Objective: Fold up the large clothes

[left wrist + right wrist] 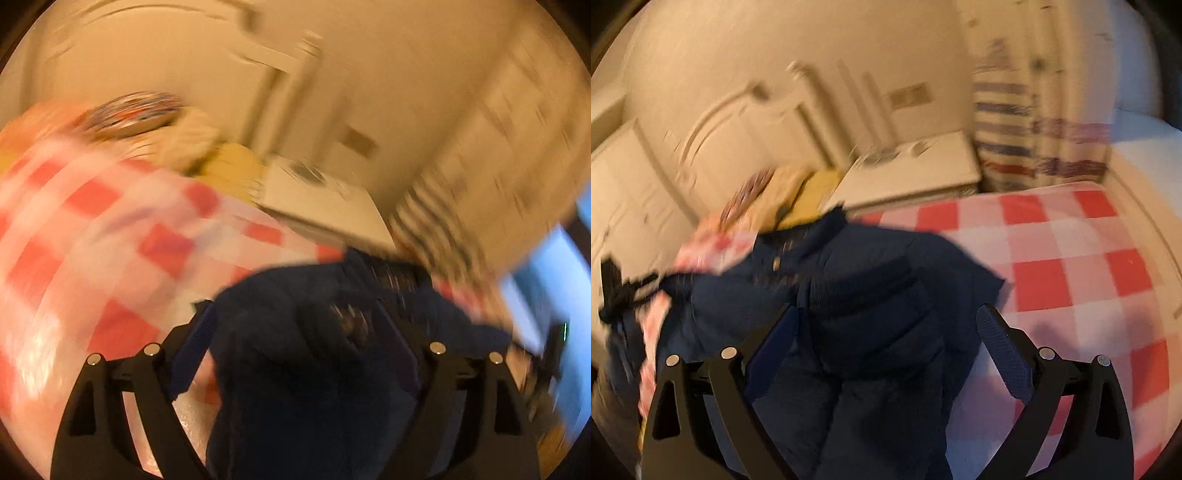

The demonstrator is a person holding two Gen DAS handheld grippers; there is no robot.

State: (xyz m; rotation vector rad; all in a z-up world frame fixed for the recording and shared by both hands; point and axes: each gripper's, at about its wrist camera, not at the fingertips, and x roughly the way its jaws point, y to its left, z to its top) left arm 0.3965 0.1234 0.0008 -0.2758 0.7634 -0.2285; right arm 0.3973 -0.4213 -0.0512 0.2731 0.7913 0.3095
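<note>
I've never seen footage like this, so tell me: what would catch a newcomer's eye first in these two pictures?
First the dark navy puffer jacket, bunched in the middle of both views, lying between the wide-open black fingers of the right gripper and the left gripper. Next the red-and-white checked bedspread under it, filling the right of the right wrist view and the left of the other. Behind it stands a cream bedside table, blurred.

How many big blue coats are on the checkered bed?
1. The dark blue puffer jacket lies bunched on the red-and-white checkered bedspread, in front of both cameras. More clothes may be hidden; the pictures are blurry.
</note>
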